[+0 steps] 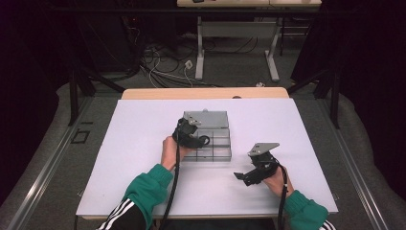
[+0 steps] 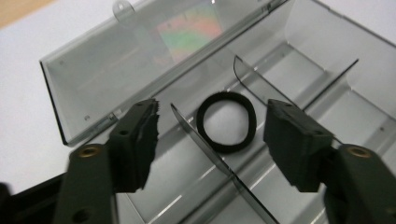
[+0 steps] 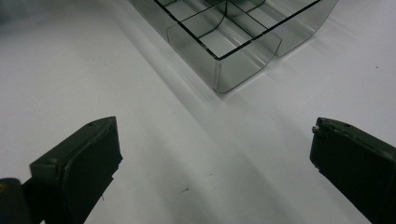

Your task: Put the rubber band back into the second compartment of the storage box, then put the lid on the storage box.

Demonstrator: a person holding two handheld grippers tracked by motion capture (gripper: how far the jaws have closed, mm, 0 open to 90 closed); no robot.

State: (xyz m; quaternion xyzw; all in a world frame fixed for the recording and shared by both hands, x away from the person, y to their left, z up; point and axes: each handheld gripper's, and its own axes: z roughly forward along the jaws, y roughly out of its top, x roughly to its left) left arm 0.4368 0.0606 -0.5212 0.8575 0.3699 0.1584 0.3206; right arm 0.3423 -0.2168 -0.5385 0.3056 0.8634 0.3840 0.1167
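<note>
Here, ring: a black hair band [image 2: 227,122], a closed loop of soft, matt cord, slightly out of round; thin all the way around; the clear floor of the box shows through its middle
Ring, lie: flat on the floor of one compartment, its opening facing up; being near round it has no clear long axis, though the loop looks a little wider across the left gripper view than along it
Ring, place: inside the box [image 2: 322,60], in a cell between two thin dividers; it lies free, apart from both pads
Box: clear, smoky plastic, divided into small cells; lid [image 2: 140,51] thrown back and standing up behind the cells; in the high view it sits mid-table [image 1: 143,143], lid on the far side
Left gripper [image 2: 212,140]: jaws apart, holding nothing; they hang over the box with the ring seen between them, lower down; one divider runs up between the pads
Right gripper [image 3: 212,163]: jaws wide apart and empty, over bare white table; a corner of the box lies ahead of it; in the high view it is to the right of the box, well apart from it
</note>
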